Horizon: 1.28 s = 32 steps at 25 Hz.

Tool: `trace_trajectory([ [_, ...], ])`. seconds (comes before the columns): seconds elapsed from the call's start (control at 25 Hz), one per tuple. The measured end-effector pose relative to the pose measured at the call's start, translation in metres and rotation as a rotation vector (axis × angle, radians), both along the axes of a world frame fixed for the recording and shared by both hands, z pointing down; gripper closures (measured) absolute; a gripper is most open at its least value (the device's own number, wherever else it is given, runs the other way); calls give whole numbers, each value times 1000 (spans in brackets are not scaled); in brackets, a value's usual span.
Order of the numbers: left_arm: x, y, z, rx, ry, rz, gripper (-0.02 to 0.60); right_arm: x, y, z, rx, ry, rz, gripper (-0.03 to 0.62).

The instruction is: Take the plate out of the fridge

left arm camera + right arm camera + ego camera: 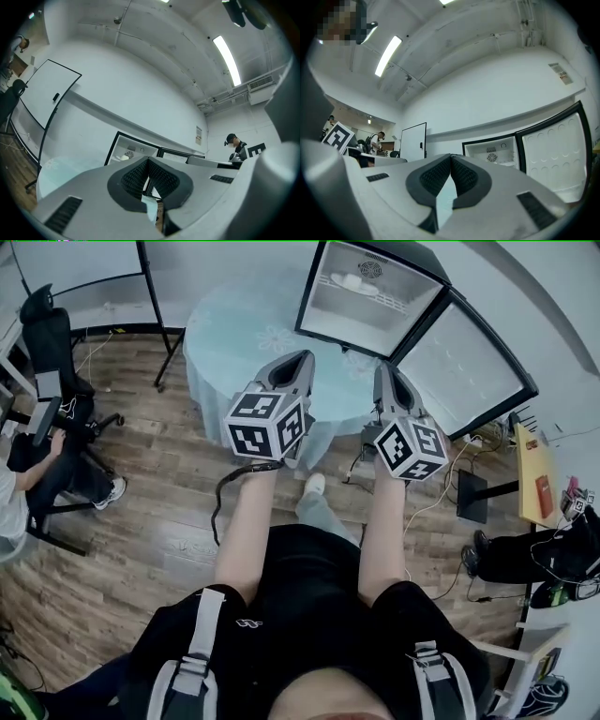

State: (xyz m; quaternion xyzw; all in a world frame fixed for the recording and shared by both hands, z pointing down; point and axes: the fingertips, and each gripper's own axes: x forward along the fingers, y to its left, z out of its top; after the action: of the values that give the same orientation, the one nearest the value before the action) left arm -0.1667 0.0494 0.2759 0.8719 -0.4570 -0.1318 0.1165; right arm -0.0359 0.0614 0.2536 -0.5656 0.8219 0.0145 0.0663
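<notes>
You're at the approach step: the left gripper (293, 359) and right gripper (386, 371) both have jaws pressed together on nothing, short of the table's (225, 334) near edge. The plate (354, 282) sits on the open fridge's (417, 298) shelf. Next you'd likely part one claw and reach in.

The left tool (298, 362) and right tool (386, 373) hover at the round counter (230, 329), facing the open fridge (417, 282) holding a plate (354, 282).
</notes>
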Motion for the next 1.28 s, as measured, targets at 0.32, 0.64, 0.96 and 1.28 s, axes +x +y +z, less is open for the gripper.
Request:
trace_trajectory([
  [0.32,47,-47,0,7,35,55,586,64,-26,6,10,-41,87,589],
  [0.64,127,-100,11,-33,19,158,586,140,-68,31,-52,-99,164,589],
  [0.96,157,-190,76,-103,72,94,586,220,-140,119,-231,-195,222,589],
  [1.28,153,-271,123,-188,66,-43,586,215,-232,173,-349,-222,115,589],
])
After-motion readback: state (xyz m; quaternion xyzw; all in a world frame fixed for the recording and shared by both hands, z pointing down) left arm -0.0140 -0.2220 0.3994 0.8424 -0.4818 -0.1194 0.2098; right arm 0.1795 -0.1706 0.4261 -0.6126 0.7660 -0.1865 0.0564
